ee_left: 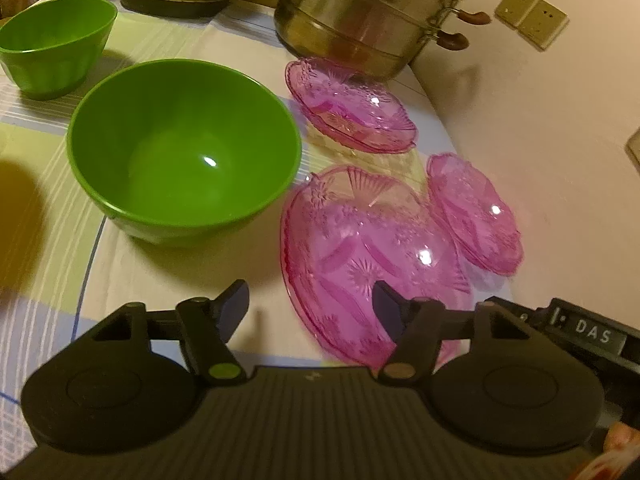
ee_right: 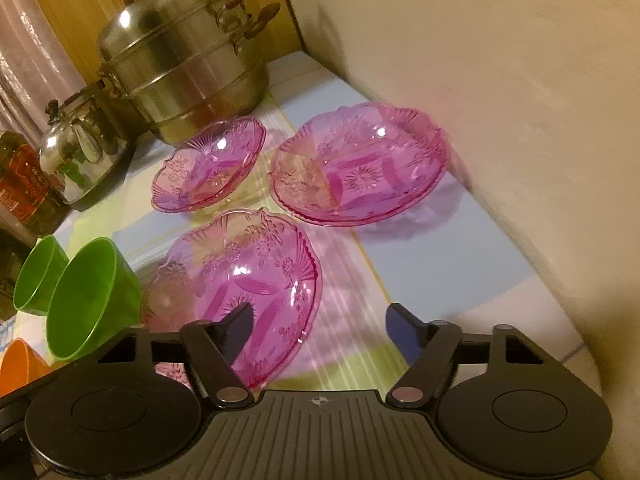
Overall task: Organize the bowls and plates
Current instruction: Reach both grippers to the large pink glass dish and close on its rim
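Note:
Three pink glass plates lie on the striped tablecloth. In the left wrist view the near plate (ee_left: pixel 360 256) is just ahead of my open, empty left gripper (ee_left: pixel 310 304); two more plates lie beyond, one far (ee_left: pixel 348 106), one right (ee_left: pixel 476 220). A large green bowl (ee_left: pixel 184 152) stands left of them, a smaller green bowl (ee_left: pixel 52 44) far left. In the right wrist view my open, empty right gripper (ee_right: pixel 320 328) hovers at the near plate's (ee_right: pixel 244 276) edge, its left finger over the rim. The other plates (ee_right: pixel 212 164) (ee_right: pixel 360 160) lie farther back. Green bowls (ee_right: pixel 92 296) (ee_right: pixel 38 276) sit at left.
A steel steamer pot (ee_right: pixel 184 60) and a kettle (ee_right: pixel 80 152) stand at the back of the table. A cream wall (ee_right: pixel 500 100) runs along the right edge. A jar (ee_right: pixel 20 184) and an orange bowl (ee_right: pixel 20 364) sit at far left. The right gripper's body (ee_left: pixel 580 336) shows in the left view.

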Action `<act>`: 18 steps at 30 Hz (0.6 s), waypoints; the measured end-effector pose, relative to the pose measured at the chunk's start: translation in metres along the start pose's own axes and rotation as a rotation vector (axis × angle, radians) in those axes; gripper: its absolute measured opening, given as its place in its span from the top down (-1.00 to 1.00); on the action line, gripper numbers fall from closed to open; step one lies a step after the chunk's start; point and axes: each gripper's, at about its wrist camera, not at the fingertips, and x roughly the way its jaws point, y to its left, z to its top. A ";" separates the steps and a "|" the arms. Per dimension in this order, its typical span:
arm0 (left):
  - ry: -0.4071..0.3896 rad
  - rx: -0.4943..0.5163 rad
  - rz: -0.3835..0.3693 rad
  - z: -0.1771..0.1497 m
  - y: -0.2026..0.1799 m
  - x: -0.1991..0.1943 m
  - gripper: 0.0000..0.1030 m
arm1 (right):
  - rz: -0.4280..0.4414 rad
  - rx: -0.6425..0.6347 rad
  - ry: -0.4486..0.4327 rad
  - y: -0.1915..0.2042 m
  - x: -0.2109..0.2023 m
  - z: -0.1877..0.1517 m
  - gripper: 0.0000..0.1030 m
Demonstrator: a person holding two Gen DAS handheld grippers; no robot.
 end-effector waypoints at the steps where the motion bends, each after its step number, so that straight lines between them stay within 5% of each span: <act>1: 0.003 -0.005 0.002 0.001 0.001 0.004 -0.17 | 0.003 0.004 0.006 0.000 0.005 0.001 -0.30; 18: 0.001 -0.042 0.039 0.004 0.009 0.028 0.54 | 0.010 0.040 0.041 -0.002 0.039 0.008 0.30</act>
